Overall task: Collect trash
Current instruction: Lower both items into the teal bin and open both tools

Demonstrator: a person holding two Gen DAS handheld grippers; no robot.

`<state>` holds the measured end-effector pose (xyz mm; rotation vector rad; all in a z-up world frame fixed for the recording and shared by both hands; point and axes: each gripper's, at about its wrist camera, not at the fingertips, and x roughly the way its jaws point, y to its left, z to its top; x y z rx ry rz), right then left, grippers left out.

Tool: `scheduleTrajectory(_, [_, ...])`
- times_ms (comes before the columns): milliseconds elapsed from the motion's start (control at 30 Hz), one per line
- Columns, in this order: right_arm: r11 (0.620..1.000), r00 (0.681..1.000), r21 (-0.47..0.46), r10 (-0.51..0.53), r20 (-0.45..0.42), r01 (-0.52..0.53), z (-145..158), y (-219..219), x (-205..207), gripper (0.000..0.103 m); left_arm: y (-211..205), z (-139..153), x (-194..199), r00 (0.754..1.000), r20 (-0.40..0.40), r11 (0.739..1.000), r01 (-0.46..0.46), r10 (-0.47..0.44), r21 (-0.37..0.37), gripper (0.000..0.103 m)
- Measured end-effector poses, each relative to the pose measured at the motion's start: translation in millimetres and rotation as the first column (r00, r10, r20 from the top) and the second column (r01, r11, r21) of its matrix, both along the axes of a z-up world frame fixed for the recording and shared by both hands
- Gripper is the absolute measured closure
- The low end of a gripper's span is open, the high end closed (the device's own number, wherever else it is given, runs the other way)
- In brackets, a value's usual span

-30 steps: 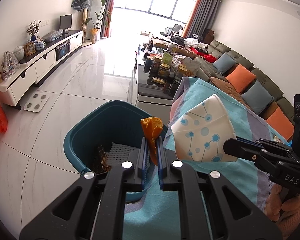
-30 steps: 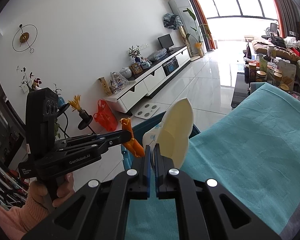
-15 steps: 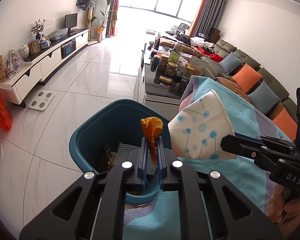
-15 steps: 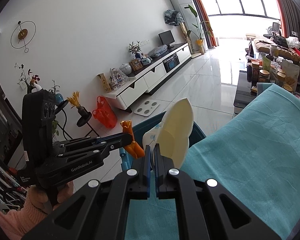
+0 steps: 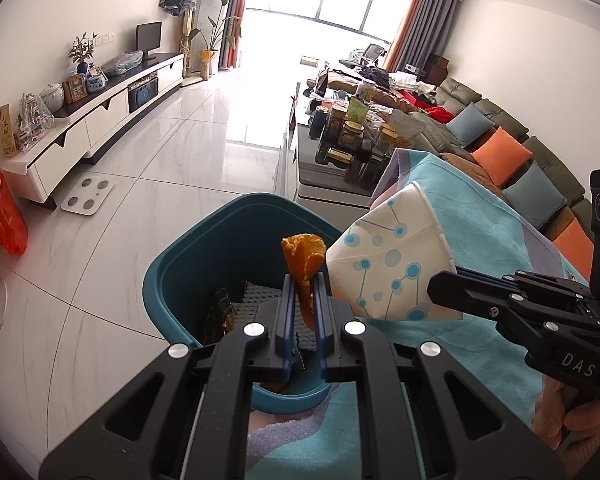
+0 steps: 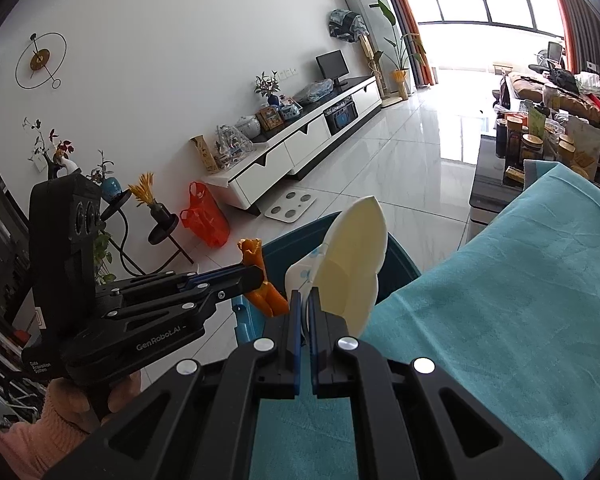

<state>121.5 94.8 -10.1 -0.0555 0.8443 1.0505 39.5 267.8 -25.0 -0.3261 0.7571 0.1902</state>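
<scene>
Left wrist view
- Left gripper (image 5: 303, 280): jaws drawn narrow, clamped on a strip of orange peel (image 5: 305, 261) that stands up between the fingers and hangs a little below them.
- Peel position: held above the open mouth of the teal bin (image 5: 188, 264), near the bin's right side.
- Bin contents: a white mesh piece (image 5: 260, 294) and a dark wrapper (image 5: 222, 312) lie inside.
- Right gripper (image 5: 448, 280): enters from the right, jaws pinched on the edge of a flattened paper cup (image 5: 388, 268), white with blue dots and lines.
- Cup position: just right of the peel, over the bin's rim and the edge of the turquoise cloth (image 5: 480, 224).
- Cloth: drapes the surface on the right; the bin stands against its edge, on the pale tiled floor (image 5: 172, 152).
- Person: fingers (image 5: 568, 420) wrap the right gripper's handle at lower right.

Right wrist view
- Right gripper (image 6: 305, 300): jaws almost together, nipping the flattened paper cup (image 6: 350, 256), whose cream inside faces the camera.
- Left gripper (image 6: 256, 274): reaches in from the left, closed on the orange peel (image 6: 262, 284).
- Teal bin (image 6: 396, 264): mostly hidden behind the cup and both grippers, its rim showing beside the turquoise cloth (image 6: 520, 300).
- Person: a hand (image 6: 96, 392) in a pink sleeve holds the left gripper's handle.
</scene>
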Motion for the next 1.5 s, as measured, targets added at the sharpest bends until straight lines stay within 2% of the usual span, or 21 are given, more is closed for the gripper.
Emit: scheduleTrajectory(1500, [0.995,0.999,-0.099,0.017,-0.043,-0.021,-29.2,46.6,14.6,0.101,4.8,-43.4,32.3,0.992,-0.112,0.998,-0.054,0.055,0.015,0.094])
